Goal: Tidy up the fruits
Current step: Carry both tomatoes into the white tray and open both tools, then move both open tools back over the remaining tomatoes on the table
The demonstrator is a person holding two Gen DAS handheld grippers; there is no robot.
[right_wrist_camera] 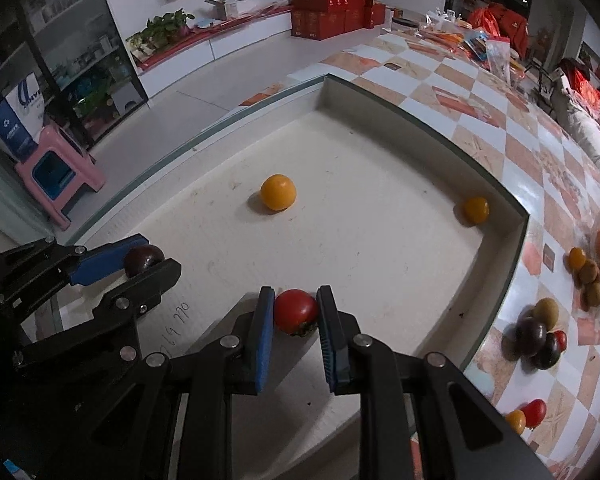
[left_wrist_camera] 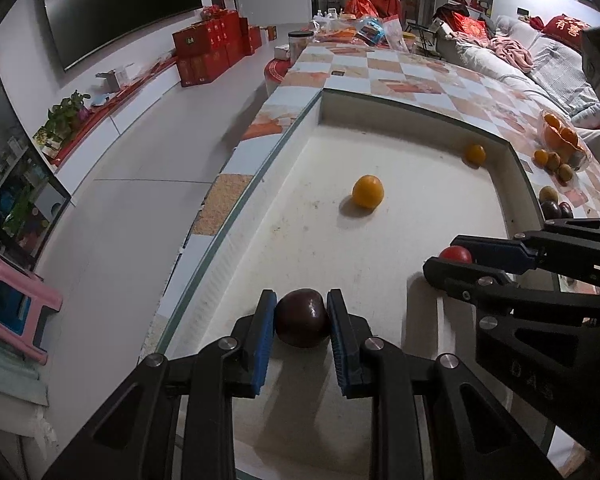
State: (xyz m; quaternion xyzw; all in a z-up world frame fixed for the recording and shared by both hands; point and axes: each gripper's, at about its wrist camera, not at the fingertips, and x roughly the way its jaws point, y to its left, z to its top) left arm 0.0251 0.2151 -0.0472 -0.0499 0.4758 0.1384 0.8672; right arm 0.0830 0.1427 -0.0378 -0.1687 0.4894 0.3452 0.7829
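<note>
My left gripper (left_wrist_camera: pixel 301 298) is shut on a dark purple fruit (left_wrist_camera: pixel 302 317) low over the white recessed tray (left_wrist_camera: pixel 400 120); both also show in the right wrist view, gripper (right_wrist_camera: pixel 156 254) and fruit (right_wrist_camera: pixel 142 259). My right gripper (right_wrist_camera: pixel 295 294) is shut on a red tomato (right_wrist_camera: pixel 296 311), also low over the tray (right_wrist_camera: pixel 380 264); the left wrist view shows that gripper (left_wrist_camera: pixel 444 252) and tomato (left_wrist_camera: pixel 456 255). An orange (left_wrist_camera: pixel 367 191) (right_wrist_camera: pixel 278 192) lies mid-tray. A smaller orange (left_wrist_camera: pixel 475 154) (right_wrist_camera: pixel 476 210) sits in the far right corner.
On the checkered tabletop (right_wrist_camera: pixel 480 92) right of the tray lie several loose fruits: dark plums (right_wrist_camera: pixel 538 338), a tomato (right_wrist_camera: pixel 535 412), small oranges and kiwis (right_wrist_camera: pixel 588 276). A bag of oranges (left_wrist_camera: pixel 560 134) stands there. A pink stool (right_wrist_camera: pixel 56 168) stands on the floor to the left.
</note>
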